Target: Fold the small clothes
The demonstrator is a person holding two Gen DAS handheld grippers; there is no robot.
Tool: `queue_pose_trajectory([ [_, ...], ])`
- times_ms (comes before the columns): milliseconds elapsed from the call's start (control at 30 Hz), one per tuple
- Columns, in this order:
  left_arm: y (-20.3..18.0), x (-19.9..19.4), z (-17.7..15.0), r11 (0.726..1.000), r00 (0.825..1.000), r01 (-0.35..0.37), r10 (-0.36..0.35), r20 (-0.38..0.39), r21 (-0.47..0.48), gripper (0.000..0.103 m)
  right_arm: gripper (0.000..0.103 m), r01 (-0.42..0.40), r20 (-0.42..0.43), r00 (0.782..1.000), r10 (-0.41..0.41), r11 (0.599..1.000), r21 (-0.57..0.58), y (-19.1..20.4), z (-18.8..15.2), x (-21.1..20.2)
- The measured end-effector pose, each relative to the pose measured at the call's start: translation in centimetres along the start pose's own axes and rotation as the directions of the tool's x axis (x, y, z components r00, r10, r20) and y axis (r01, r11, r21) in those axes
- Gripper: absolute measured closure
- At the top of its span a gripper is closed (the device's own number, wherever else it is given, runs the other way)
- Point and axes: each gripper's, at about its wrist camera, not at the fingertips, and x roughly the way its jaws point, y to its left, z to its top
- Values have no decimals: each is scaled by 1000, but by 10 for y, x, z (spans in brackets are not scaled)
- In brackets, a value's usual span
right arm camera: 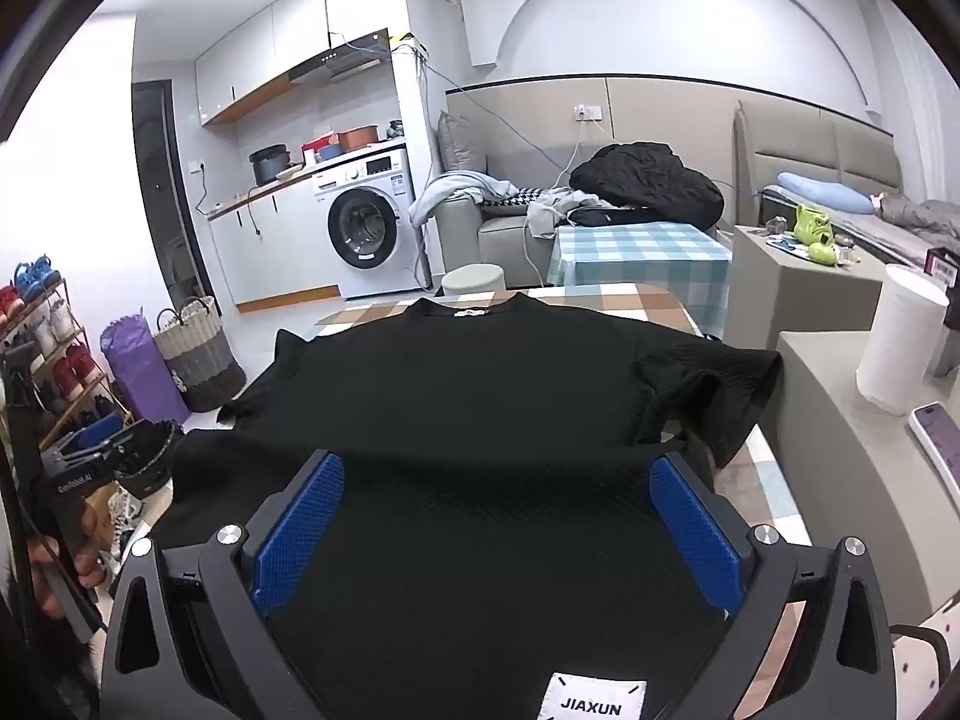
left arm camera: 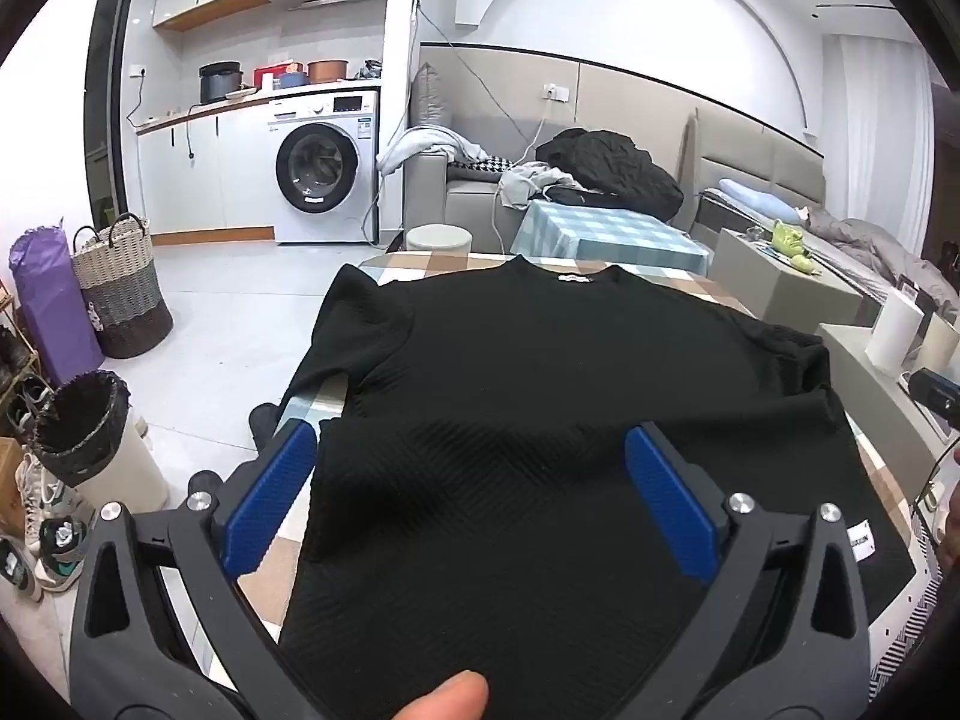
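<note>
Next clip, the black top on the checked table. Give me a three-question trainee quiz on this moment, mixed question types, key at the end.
1. True or false: the black top lies spread on the checked table with its neckline at the far end.
2. Multiple choice: the left gripper is A) shut on a sleeve, B) open over the top, C) out of view.
3. Fill in: the white tag at the near hem, below the right gripper, reads ____.

Key: 1 true; 2 B; 3 JIAXUN.

A black ribbed short-sleeved top [right arm camera: 480,408] lies spread flat, collar farthest, on the checked table.
</note>
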Motion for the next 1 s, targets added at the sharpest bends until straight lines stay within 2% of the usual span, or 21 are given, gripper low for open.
queue_pose_trajectory([
  [233, -8, -2, 7, 999, 1000, 16, -16, 6, 41, 1, 0, 1, -2, 1000, -1, 1000, 20, -4, 1, 3],
  [600, -8, -2, 8, 999, 1000, -1, 1, 6, 32, 1, 0, -6, -3, 1000, 6, 999, 34, -4, 2, 3],
  [1000, -14, 9, 7, 998, 1000, 20, -19, -10, 60, 1, 0, 2, -4, 1000, -2, 999, 41, -7, 2, 5],
])
